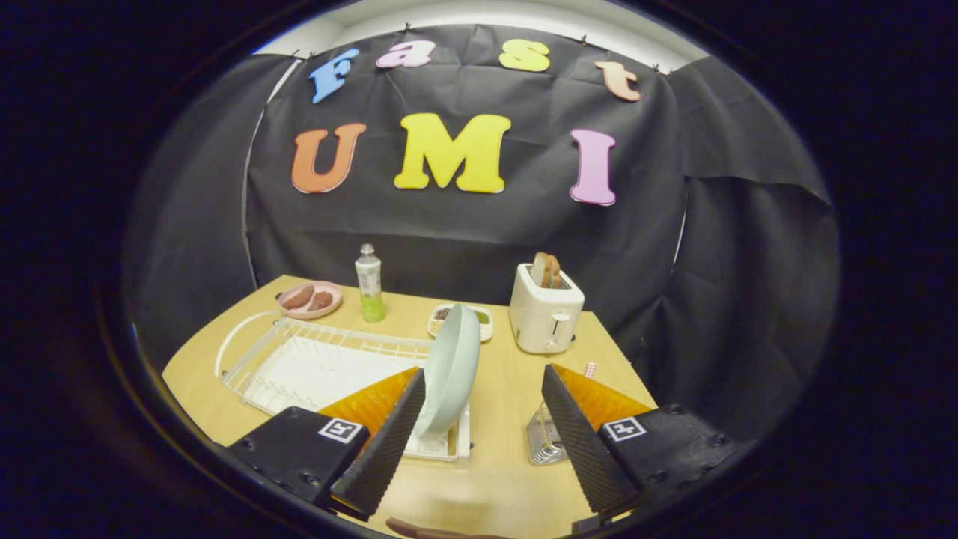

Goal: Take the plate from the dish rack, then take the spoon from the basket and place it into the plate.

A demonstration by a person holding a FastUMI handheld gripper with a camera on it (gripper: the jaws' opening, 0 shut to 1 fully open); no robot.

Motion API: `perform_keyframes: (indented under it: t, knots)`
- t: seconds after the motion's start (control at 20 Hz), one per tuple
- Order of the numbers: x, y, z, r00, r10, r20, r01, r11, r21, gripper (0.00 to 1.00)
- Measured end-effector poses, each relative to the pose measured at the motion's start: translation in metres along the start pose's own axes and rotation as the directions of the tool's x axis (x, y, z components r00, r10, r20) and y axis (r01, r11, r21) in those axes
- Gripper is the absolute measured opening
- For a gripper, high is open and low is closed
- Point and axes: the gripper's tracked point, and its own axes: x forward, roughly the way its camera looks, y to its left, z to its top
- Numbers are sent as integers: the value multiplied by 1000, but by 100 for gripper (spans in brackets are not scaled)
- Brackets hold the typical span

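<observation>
Now, claw point(479, 434): wide open, a broad gap between its two fingers; nothing is held.
Left finger point(382, 445): its inner edge lies against the plate's lower rim in this view; whether it truly touches I cannot tell.
Right finger point(584, 442): apart from the plate, with bare counter between; it overlaps the basket's right side.
Plate point(453, 370): pale green, standing on edge and leaning a little, at the right end of the rack, in the centre of the frame just ahead of the left finger.
Rack point(314, 367): white wire with a white tray, lower left of centre, with only the plate standing in it.
Basket point(542, 442): small metal wire one, lower right of centre, partly hidden behind the right finger.
Spoon point(590, 370): only a checked handle tip shows above the right finger; I take it for the spoon, but the rest is hidden.
Counter point(501, 479): light wood.
Toaster point(545, 314): white, bread in its slot, right of centre at the back.
Bottle point(369, 284): green drink, at the back left of centre.
Pink dish point(309, 299): food on it, left of the bottle.
</observation>
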Motion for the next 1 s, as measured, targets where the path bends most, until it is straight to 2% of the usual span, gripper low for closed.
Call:
perform_keyframes:
  t: [0.1,0.25,0.35,0.5,0.65,0.75,0.85,0.9,1.0]
  knots:
    - [21,10,10,997,37,-74,-38,999,-5,96]
    - [44,17,26,979,41,-197,-49,998,-35,84]
    - [58,14,27,951,-22,-307,-2,997,-77,77]
    - [75,13,32,889,-121,-442,58,986,-154,65]
    - [82,10,35,826,-239,-511,140,964,-226,58]
    - [82,13,29,781,-277,-560,148,953,-265,57]
    - [82,10,31,756,-338,-560,202,935,-292,53]
    - [82,12,35,757,-354,-549,215,928,-303,51]
    - [80,12,34,747,-378,-547,228,918,-324,31]
